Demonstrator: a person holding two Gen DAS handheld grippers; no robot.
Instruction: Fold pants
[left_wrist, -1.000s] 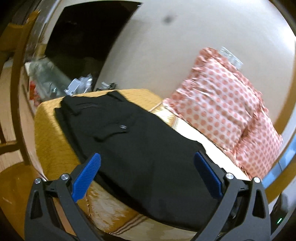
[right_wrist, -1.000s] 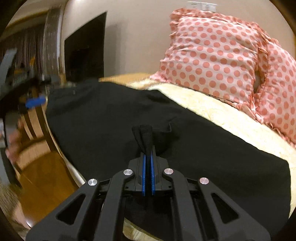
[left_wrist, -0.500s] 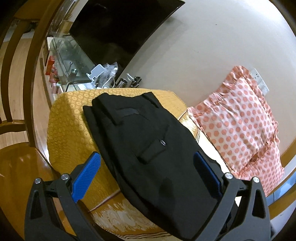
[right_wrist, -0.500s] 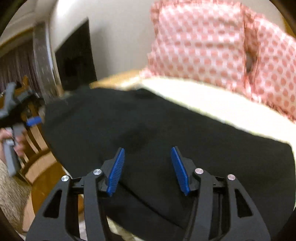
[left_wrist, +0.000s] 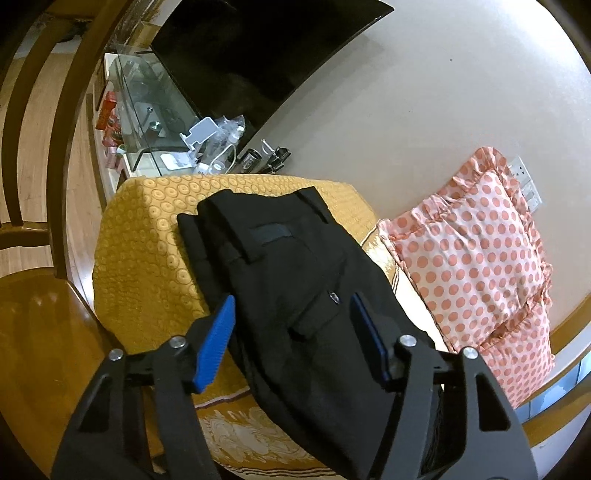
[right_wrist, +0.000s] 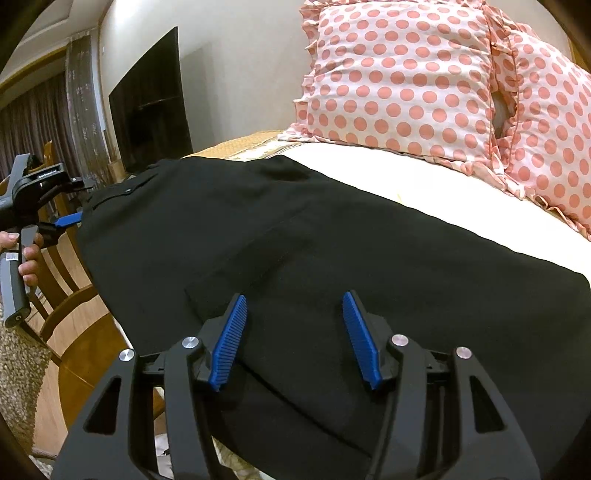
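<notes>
A: What is shown from the left wrist?

B: The left gripper (left_wrist: 291, 332) is seen with its blue pads apart, having just been closing from a wider spread. The black pants (left_wrist: 295, 295) lie beneath the gap, but nothing is gripped; whether a pad brushes the cloth cannot be told. The pants are laid flat on a yellow patterned bedspread (left_wrist: 147, 258), waistband at the far end. A polka-dot pillow (left_wrist: 476, 258) is propped against the wall to the right. A glass stand (left_wrist: 147, 110) with small clutter and a dark television (left_wrist: 258, 48) are seen beyond the bed, and a wooden chair (left_wrist: 33, 258) at the left.

A: And from the right wrist?

B: The right gripper (right_wrist: 295, 332) is held partly open, its jaws having just been opening; the pants (right_wrist: 295, 240) pass below the pads, unclamped. The left gripper (right_wrist: 55, 210) is seen at the far left, held by a hand (right_wrist: 27, 258). Two pillows (right_wrist: 406, 74) are stacked at the wall, and curtains (right_wrist: 37, 122) hang beside the television (right_wrist: 151, 107).
</notes>
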